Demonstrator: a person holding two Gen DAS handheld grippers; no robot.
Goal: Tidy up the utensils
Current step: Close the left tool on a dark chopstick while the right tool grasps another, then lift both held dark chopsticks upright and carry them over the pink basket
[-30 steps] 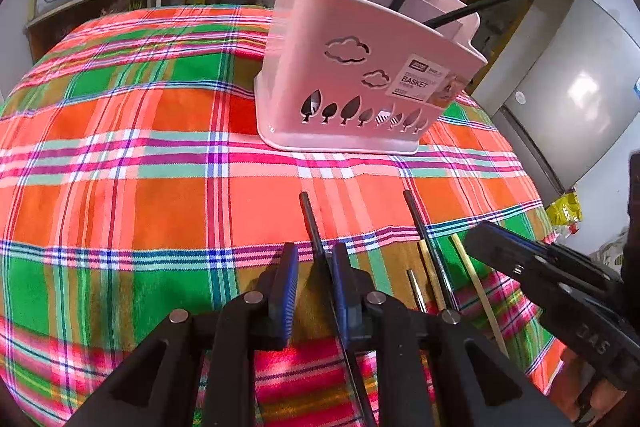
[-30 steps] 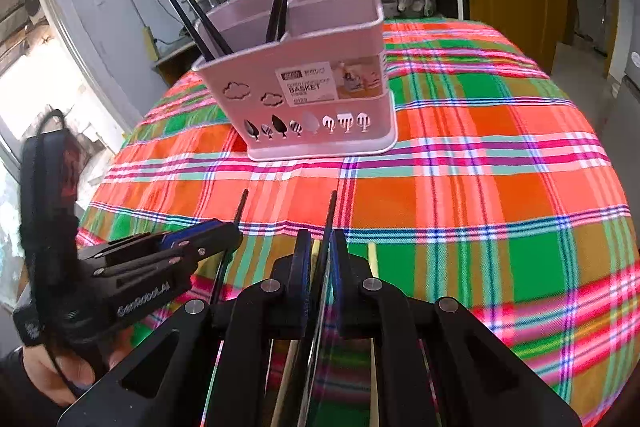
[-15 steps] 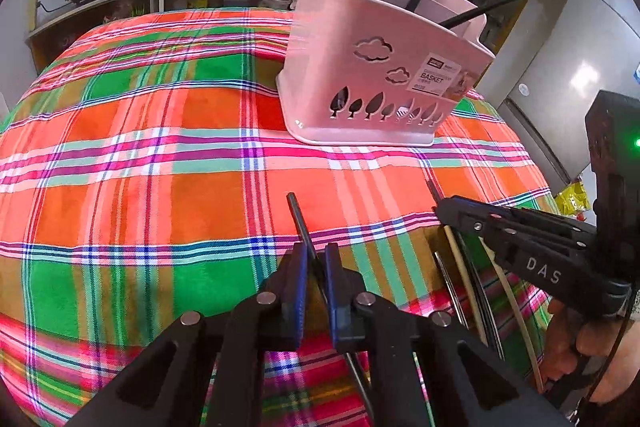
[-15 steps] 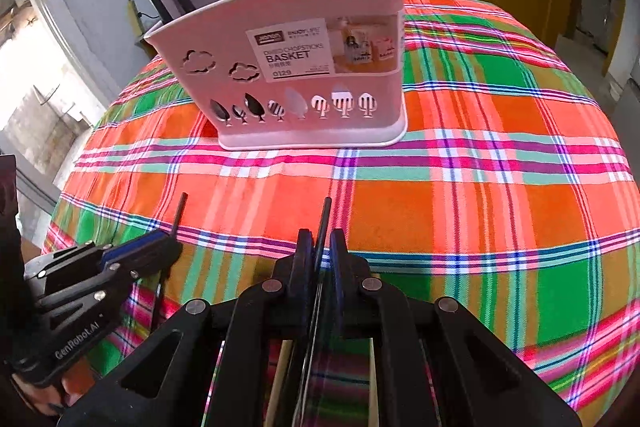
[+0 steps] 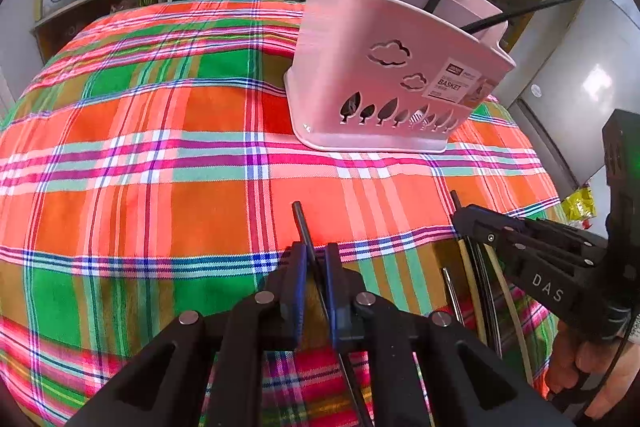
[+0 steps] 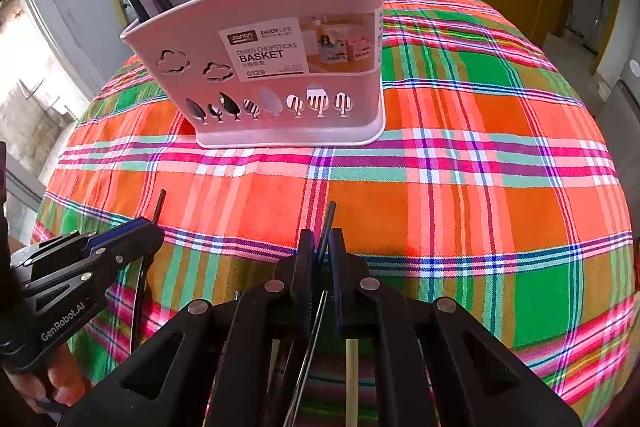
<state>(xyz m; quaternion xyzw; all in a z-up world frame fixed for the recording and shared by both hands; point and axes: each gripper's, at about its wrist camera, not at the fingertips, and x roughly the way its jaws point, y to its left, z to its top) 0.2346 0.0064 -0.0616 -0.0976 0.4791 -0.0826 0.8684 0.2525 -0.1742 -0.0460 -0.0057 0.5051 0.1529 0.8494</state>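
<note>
Black plastic chopsticks are now held by both grippers. The left gripper (image 5: 315, 259) is closed down to a thin gap on one black chopstick (image 5: 301, 223), tip poking out toward 12 o'clock; the right gripper (image 6: 322, 247) is likewise nearly closed on a second black chopstick (image 6: 329, 219).

Vs. 1 s ago: the pink plastic chopstick basket w/ cloud and tree cut-outs (image 6: 280, 99) is seen much larger and nearer in the right wrist view, so the right gripper has been carried fwd toward it. In the left wrist view the basket (image 5: 384, 87) has shifted toward 1 o'clock and grown somewhat. Both held sticks appear lifted off the orange-green plaid cloth on the counter (image 5: 160, 187), though this can't be told for sure.

Meaning for the task: pick-up is judged done for both sticks; transport is under way, insertion not yet begun. Several black sticks are already stood in the basket. More utensils are left on the cloth at approx. 4 o'clock of the left gripper: pale wooden chopsticks (image 5: 464, 259) and a thin metal one (image 5: 450, 291), so more rounds are likely needed.
</note>
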